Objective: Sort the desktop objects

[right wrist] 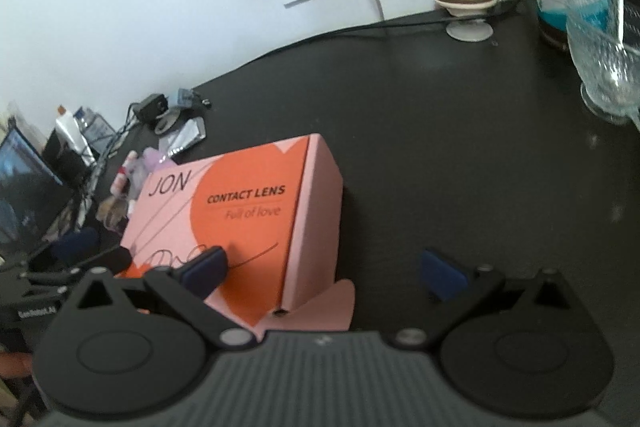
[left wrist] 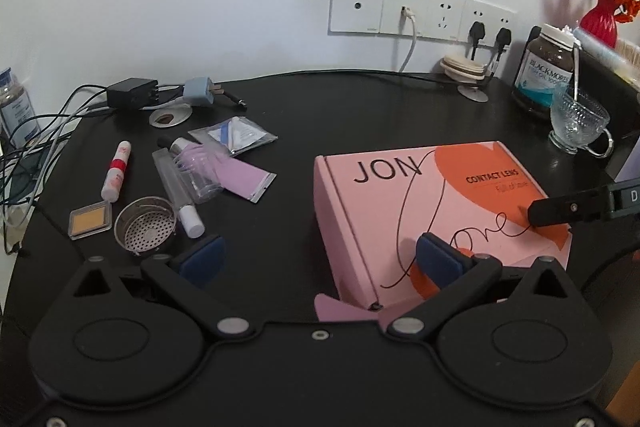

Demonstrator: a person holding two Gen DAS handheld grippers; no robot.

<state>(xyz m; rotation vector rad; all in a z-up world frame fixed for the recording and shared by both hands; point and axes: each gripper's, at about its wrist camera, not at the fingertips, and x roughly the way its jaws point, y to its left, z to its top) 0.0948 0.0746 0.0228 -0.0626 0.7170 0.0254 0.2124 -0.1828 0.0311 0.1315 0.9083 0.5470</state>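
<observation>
A pink and orange contact lens box (left wrist: 420, 203) lies shut on the black desk, with a flap sticking out at its near side. My left gripper (left wrist: 320, 257) is open, its right pad over the box's near corner and its left pad over bare desk. Left of the box lie a red and white tube (left wrist: 116, 171), a compact (left wrist: 90, 223), a metal strainer (left wrist: 146, 225), a clear tube (left wrist: 176, 187), a purple sachet (left wrist: 246, 181) and a silver sachet (left wrist: 236, 135). My right gripper (right wrist: 324, 271) is open, its left pad over the lid of the box (right wrist: 248, 211).
Chargers and cables (left wrist: 132, 93) crowd the back left. A brown supplement bottle (left wrist: 544, 71), a glass cup with a spoon (left wrist: 576, 123) and a red vase (left wrist: 600, 21) stand at the back right. Wall sockets (left wrist: 420, 11) hold plugs. A screen (right wrist: 24, 183) stands at the left.
</observation>
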